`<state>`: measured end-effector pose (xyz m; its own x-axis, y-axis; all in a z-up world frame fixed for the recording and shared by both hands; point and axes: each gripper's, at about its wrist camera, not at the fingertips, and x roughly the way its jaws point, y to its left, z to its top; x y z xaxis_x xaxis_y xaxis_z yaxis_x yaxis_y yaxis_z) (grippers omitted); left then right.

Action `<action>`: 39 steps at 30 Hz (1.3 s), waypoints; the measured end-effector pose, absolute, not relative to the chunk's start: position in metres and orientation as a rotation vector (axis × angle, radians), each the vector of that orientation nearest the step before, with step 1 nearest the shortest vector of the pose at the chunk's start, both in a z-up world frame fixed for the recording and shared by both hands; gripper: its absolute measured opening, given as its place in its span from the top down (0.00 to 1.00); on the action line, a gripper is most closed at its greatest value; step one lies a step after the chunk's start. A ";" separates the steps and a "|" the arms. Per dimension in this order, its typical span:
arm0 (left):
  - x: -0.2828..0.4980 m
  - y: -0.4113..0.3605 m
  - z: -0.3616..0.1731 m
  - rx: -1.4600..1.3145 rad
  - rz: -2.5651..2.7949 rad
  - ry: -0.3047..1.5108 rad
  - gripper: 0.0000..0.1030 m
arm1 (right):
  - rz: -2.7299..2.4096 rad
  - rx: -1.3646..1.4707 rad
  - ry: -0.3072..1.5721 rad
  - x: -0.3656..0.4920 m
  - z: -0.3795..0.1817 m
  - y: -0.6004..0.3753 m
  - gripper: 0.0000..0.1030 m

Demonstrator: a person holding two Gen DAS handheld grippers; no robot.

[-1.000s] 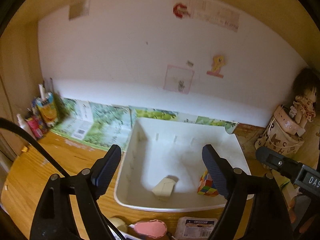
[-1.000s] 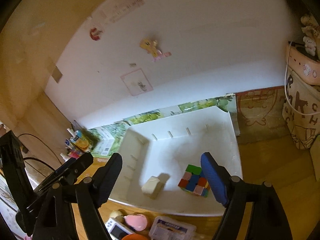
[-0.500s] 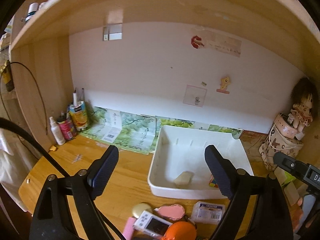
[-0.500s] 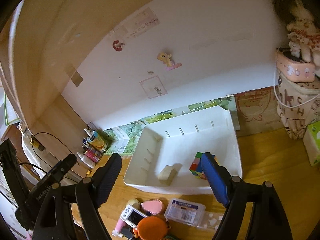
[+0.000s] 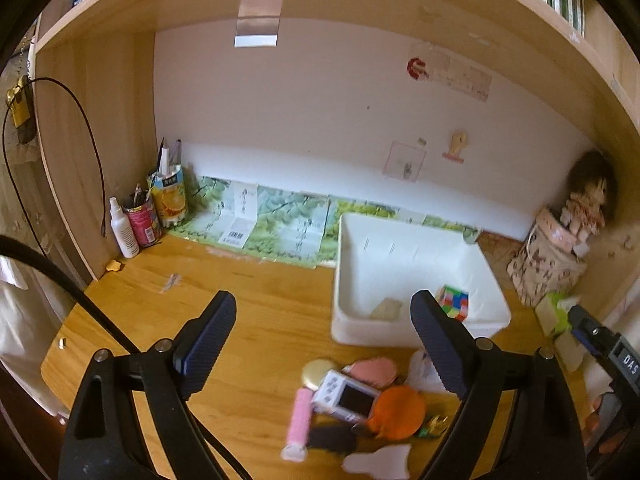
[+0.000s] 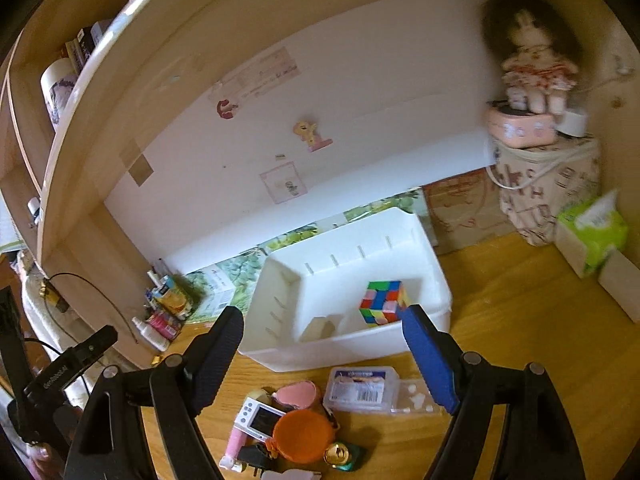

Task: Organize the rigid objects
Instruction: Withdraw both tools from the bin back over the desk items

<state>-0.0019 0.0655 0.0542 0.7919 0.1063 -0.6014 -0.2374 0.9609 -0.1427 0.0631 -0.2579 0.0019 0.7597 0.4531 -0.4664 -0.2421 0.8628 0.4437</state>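
Rubik's cube (image 6: 383, 302) and a beige block (image 6: 319, 329) already lie in the white bin (image 6: 436, 280); loose items sit just before it. Both tools, right (image 6: 324, 354) and left (image 5: 322, 344), gape wide and empty: lower squarely over one piece, perhaps the small camera (image 6: 258, 418).

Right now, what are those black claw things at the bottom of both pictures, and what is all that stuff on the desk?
Those are two grabbing tools, one in each of a person's hands. Each has a small camera looking out along its two fingers, so you get one picture per tool. The left claw is open and holds nothing. The right claw is open and empty too. Both look at a wooden desk. On it sits a white bin with a colourful puzzle cube and a small beige block inside. In front of the bin lies a pile waiting to be sorted: a little white camera, an orange round pouch and a clear plastic box.
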 end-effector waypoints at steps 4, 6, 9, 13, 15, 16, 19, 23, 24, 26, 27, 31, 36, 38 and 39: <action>-0.009 0.077 0.043 -0.179 0.162 0.674 0.12 | 0.323 0.389 0.588 0.038 -0.008 -0.254 0.18; -0.009 0.083 0.035 -0.170 0.141 0.707 0.12 | 0.287 0.402 0.596 0.025 -0.016 -0.251 0.18; -0.010 0.089 0.023 -0.168 0.100 0.751 0.12 | 0.248 0.425 0.613 0.011 -0.028 -0.247 0.18; -0.005 0.093 0.005 -0.129 0.043 0.844 0.12 | 0.218 0.432 0.634 -0.008 -0.044 -0.236 0.18; -0.002 0.095 -0.005 -0.110 0.021 0.890 0.12 | 0.220 0.421 0.640 -0.016 -0.051 -0.229 0.18; -0.002 0.095 -0.009 -0.104 0.008 0.911 0.12 | 0.227 0.421 0.649 -0.020 -0.056 -0.225 0.18; 0.001 0.096 -0.023 -0.088 -0.020 0.972 0.12 | 0.248 0.417 0.689 -0.026 -0.069 -0.213 0.18; 0.007 0.094 -0.040 -0.076 -0.061 1.054 0.12 | 0.274 0.387 0.727 -0.036 -0.085 -0.197 0.17; 0.009 0.093 -0.044 -0.071 -0.070 1.075 0.12 | 0.282 0.368 0.732 -0.039 -0.089 -0.191 0.17; 0.013 0.092 -0.053 -0.053 -0.076 1.118 0.12 | 0.288 0.341 0.738 -0.043 -0.094 -0.184 0.13; 0.015 0.091 -0.058 -0.051 -0.080 1.139 0.12 | 0.296 0.329 0.742 -0.045 -0.097 -0.179 0.11; 0.024 0.090 -0.074 -0.081 -0.093 1.218 0.12 | 0.320 0.305 0.777 -0.044 -0.105 -0.167 0.10; 0.035 0.091 -0.096 -0.088 -0.078 1.328 0.12 | 0.334 0.208 0.839 -0.039 -0.113 -0.149 0.10; 0.040 0.091 -0.104 -0.090 -0.071 1.366 0.12 | 0.339 0.179 0.864 -0.038 -0.118 -0.143 0.10; 0.042 0.092 -0.109 -0.094 -0.064 1.386 0.12 | 0.339 0.154 0.873 -0.037 -0.120 -0.139 0.10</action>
<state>0.0421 0.0922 -0.1087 0.1828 -0.1006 -0.9780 -0.0104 0.9945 -0.1042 -0.0373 -0.1392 -0.1205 0.5934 0.3525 -0.7236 -0.2277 0.9358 0.2692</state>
